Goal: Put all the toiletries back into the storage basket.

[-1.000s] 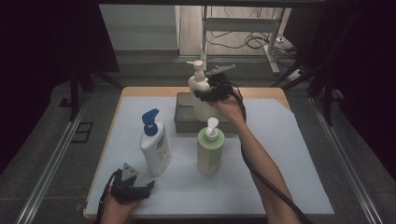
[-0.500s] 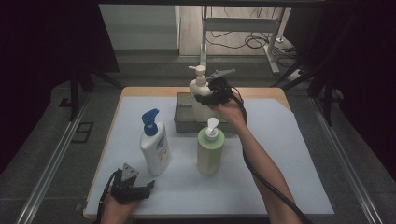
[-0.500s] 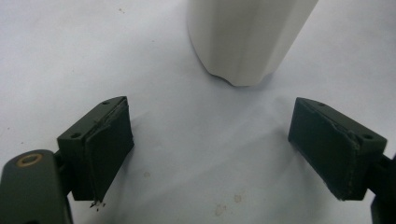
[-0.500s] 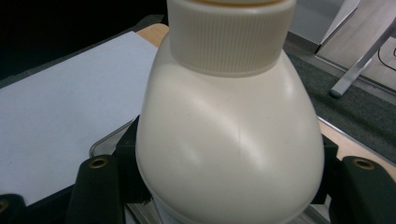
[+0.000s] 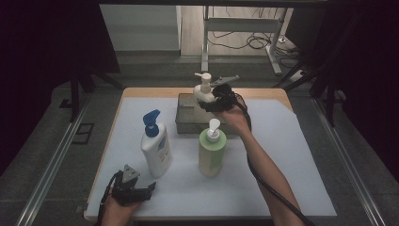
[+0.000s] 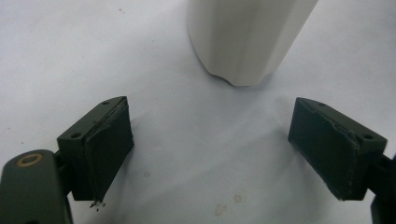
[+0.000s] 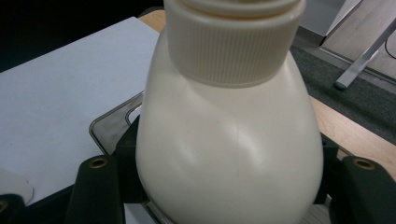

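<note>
Slightly lower now sits the cream plastic pump bottle [image 5: 203, 96], its bottom hidden in the grey metal tray [image 5: 184, 117].
Right gripper [image 5: 214, 101] squeezes it; left gripper [image 5: 141, 190] gapes wide, holding nothing.

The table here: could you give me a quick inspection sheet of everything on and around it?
Surface: white mat over a wooden table.
Job's things: cream pump bottle held upright above the grey tray.
Clutter: white bottle with blue pump and green bottle, both standing on the mat.
Grippers: right gripper shut on the cream pump bottle's body; left gripper open, resting at the near left edge, nothing between its jaws.
Cables: black cable trailing along the right forearm; loose cables on the floor beyond.
Surroundings: dark curtains at both sides, metal rails along the floor, white stand legs behind the table.
</note>
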The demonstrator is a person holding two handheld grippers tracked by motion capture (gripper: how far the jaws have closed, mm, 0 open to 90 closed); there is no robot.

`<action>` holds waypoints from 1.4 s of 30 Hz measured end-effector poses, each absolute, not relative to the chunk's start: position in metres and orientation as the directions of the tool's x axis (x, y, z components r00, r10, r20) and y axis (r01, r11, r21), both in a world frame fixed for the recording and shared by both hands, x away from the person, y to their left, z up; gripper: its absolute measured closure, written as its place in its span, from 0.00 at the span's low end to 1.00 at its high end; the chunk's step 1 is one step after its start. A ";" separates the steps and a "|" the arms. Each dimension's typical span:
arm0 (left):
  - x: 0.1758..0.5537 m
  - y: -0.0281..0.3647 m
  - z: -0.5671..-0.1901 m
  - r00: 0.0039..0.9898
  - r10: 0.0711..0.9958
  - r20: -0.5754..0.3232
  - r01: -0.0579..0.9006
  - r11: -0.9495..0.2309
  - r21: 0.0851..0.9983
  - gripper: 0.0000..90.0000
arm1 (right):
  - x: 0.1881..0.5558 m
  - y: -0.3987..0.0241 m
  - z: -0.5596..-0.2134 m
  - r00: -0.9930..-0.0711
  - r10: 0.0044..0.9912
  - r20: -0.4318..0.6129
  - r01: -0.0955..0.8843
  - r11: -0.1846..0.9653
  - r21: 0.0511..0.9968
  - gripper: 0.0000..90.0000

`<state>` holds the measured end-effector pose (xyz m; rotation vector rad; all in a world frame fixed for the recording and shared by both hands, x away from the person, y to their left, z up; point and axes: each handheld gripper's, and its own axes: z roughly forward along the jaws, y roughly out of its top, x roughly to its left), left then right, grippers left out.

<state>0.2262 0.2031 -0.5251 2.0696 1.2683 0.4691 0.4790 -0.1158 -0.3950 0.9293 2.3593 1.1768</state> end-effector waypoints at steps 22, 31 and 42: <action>0.226 0.203 -0.525 0.466 0.884 -0.033 0.649 -0.316 0.692 0.15 | 0.476 -0.124 -0.406 -0.730 0.683 -0.001 0.403 0.432 0.807 0.38; 0.226 0.203 -0.525 0.466 0.884 -0.032 0.649 -0.317 0.691 0.15 | 0.476 -0.128 -0.412 -0.742 0.670 0.012 0.414 0.445 0.794 0.35; 0.226 0.203 -0.525 0.468 0.883 -0.029 0.648 -0.321 0.690 0.15 | 0.467 -0.140 -0.408 -0.746 0.665 0.017 0.410 0.440 0.799 0.37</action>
